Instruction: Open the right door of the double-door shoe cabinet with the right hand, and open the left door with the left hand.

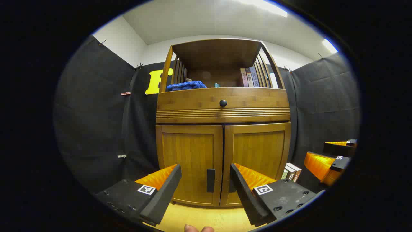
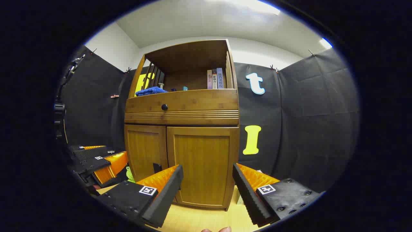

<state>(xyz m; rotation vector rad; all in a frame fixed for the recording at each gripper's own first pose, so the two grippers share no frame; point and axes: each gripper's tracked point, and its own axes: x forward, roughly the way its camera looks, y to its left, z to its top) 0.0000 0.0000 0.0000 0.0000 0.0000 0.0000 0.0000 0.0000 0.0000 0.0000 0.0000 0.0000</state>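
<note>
right gripper (image 2: pixel 207 188) spread wide, empty | right door (image 2: pixel 201 164) shut, straight ahead, its upright handle left of centre | left gripper (image 1: pixel 206 187) spread wide, facing left door (image 1: pixel 190 164)

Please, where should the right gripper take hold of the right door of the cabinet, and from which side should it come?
Probably at the right door's dark vertical handle, low on its inner edge beside the centre seam. It is a narrow upright bar, so the right gripper, now open, should come straight from the front with one finger on each side, then pull outward. The door is shut.
</note>
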